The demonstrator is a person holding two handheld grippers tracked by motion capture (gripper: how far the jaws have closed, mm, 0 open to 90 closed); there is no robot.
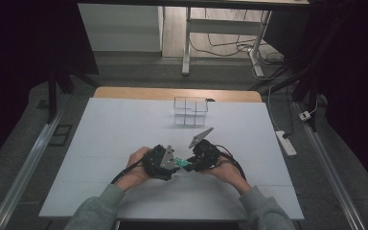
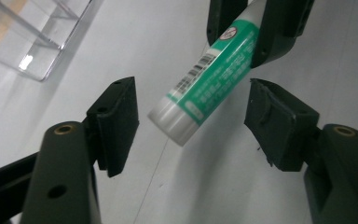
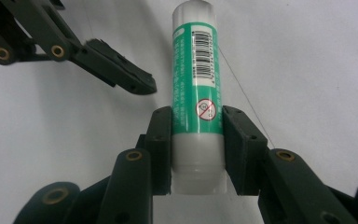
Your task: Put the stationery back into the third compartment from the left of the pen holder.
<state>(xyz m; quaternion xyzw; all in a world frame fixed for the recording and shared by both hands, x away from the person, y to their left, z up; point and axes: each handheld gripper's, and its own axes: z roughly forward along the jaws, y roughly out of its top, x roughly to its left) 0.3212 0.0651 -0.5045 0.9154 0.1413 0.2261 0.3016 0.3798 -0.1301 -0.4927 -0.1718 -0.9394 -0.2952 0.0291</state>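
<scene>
Right gripper view: the right gripper (image 3: 198,154) is pinching a green-and-white glue stick (image 3: 196,84) between its two black jaws, the pads pressing on either side of the tube near its white end, where a small red prohibition symbol sits on the label. The tube is pointing away from the camera, its barcode facing up and its far white tip hanging over the white table (image 3: 307,56). Just beyond and to one side, one jaw of the left gripper (image 3: 116,70) is reaching in beside the stick without touching it.

From the left gripper view, the left gripper (image 2: 191,123) is holding its jaws spread wide, and the glue stick's (image 2: 209,79) free white end is sitting in the gap between them, clear of both pads. The far end of the tube is being clamped by the right gripper (image 2: 256,28) at the top of the picture. A clear plastic organiser (image 2: 32,37) is standing farther off on the table.

From the high view, a person in grey sleeves is bringing both hands together near the front of the table (image 1: 124,124), the left gripper (image 1: 165,162) and right gripper (image 1: 199,155) facing each other with the glue stick (image 1: 184,163) bridging them. The clear organiser (image 1: 190,111), divided into compartments, is standing well apart near the table's far edge.
</scene>
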